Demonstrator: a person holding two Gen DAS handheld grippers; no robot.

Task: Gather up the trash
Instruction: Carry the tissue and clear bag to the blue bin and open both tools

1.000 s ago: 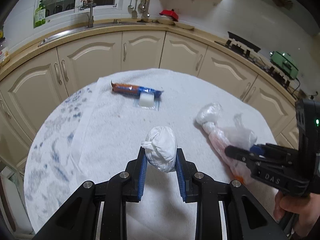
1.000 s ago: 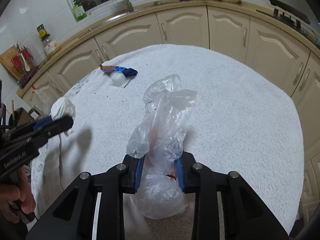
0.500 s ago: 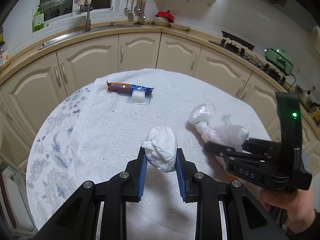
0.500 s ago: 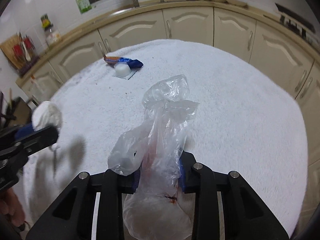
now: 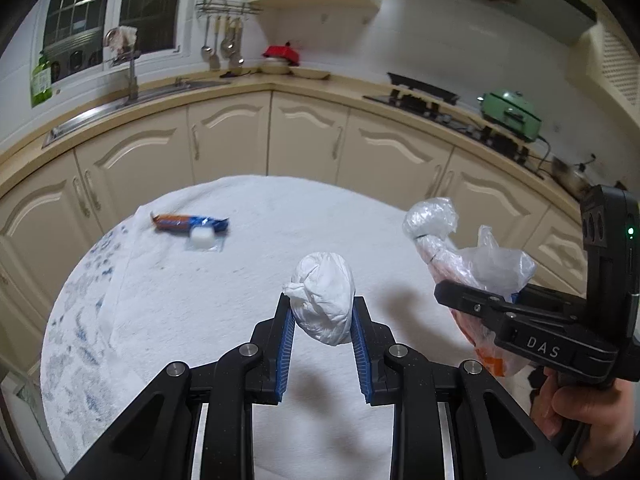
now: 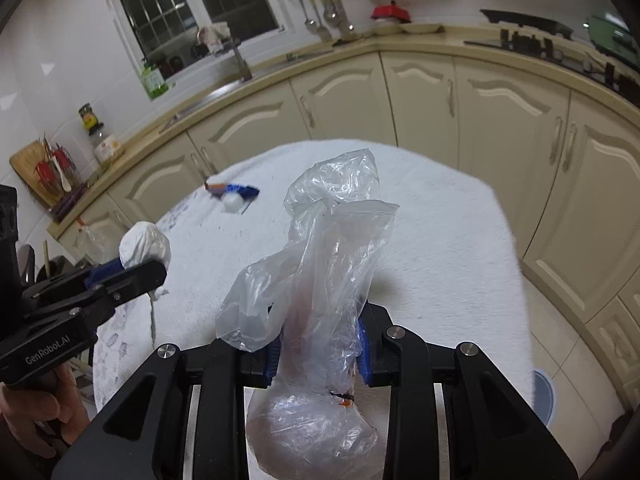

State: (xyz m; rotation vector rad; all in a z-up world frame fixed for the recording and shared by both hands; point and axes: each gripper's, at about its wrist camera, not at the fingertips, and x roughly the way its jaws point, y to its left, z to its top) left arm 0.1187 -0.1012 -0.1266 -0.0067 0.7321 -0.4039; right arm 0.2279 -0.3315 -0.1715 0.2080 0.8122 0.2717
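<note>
Wad: white tied bundle, pinched between the blue pads of the left gripper, off the table; most of it sticks out past the fingertips.
Wad risk: the hold looks to be on its lower half only, so a quick swing or tilt could roll it forward and out; soft stuffing may also give under the pads and loosen the pinch.
Bag: clear plastic, knotted, squeezed at the neck by the right gripper; a loose top stands beyond the fingers, a full bulb hangs beneath them.
Bag risk: thin slick film can creep through the pads under the weight below; a hard pull might tear it near the knot and spill what is inside.
Grippers: both pressed in on their loads, neither spread; in the left view the right one sits just to the side, near but apart.
Crowding risk: bringing the two together could snag the bag's loose top on the left fingers.
Wrapper: orange and blue, far ahead of both grippers on the table, a small white cube touching its near edge.
Leftover risk: both grippers are full, so these stay behind unless a load is dropped off first.
</note>
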